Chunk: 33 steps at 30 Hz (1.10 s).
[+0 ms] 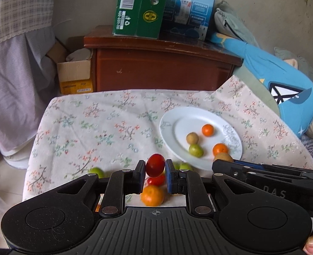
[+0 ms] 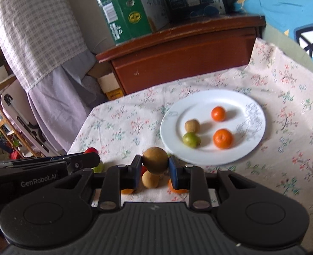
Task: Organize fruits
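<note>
The left gripper [image 1: 155, 173] is clenched on a red fruit [image 1: 155, 165], held above the floral-clothed bench [image 1: 105, 123] and pointing down and forward. The right gripper [image 2: 155, 171] beside it grasps a brown fruit [image 2: 155, 163] in the same tilted pose. Under the left gripper lie one orange [image 1: 152, 195] and one more red fruit [image 1: 156, 180]; a green fruit [image 1: 97, 172] sits left. Farther on, the white plate [image 2: 199, 159] carries four fruits: two oranges [image 2: 223, 138], one green [image 2: 191, 140] and one brown [image 2: 192, 126]. Beyond the bench stands a wooden cabinet [image 1: 160, 68] with two cartons [image 1: 139, 6].
</note>
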Motion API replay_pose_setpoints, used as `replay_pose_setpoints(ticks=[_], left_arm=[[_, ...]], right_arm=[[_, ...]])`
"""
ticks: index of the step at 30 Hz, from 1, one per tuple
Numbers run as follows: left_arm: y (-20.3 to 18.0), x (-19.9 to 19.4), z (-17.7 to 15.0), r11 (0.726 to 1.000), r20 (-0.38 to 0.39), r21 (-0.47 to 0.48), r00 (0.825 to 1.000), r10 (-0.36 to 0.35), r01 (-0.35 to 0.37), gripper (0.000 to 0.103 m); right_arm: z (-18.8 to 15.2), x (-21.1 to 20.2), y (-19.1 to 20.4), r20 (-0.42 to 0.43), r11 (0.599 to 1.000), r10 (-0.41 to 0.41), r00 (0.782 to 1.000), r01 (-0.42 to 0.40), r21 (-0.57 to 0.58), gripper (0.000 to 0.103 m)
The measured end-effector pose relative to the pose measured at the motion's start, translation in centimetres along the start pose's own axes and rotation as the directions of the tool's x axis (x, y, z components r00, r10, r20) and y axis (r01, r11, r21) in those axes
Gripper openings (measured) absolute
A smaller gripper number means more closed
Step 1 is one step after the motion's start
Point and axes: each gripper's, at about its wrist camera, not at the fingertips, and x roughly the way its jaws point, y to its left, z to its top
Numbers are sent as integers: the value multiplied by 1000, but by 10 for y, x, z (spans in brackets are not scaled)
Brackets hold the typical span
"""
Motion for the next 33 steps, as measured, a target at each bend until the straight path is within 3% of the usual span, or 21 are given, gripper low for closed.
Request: replay_pose_setpoints(ticks=[7, 17, 25, 28, 33], left_arm=[[-14, 11, 22, 995, 16, 89, 999, -44, 42, 17], [-25, 46, 47, 986, -14, 123, 994, -109, 110, 17], [-5, 68, 48, 989, -137, 61, 982, -127, 136, 18], [-3, 75, 36, 983, -226, 109, 966, -122, 150, 20], [1, 85, 20, 983, -268, 153, 962, -59, 103, 20]], right_arm=[[25, -12, -22, 35, 1000, -13, 999, 12, 29, 27], [48, 5, -50, 20, 997, -68, 997, 68, 33, 27], [48, 23, -67, -33, 992, -79, 996, 81, 93, 27], [48, 25, -69, -40, 990, -67, 997, 71, 120, 27], [47, 26, -67, -49, 990, -60, 997, 66, 122, 27]])
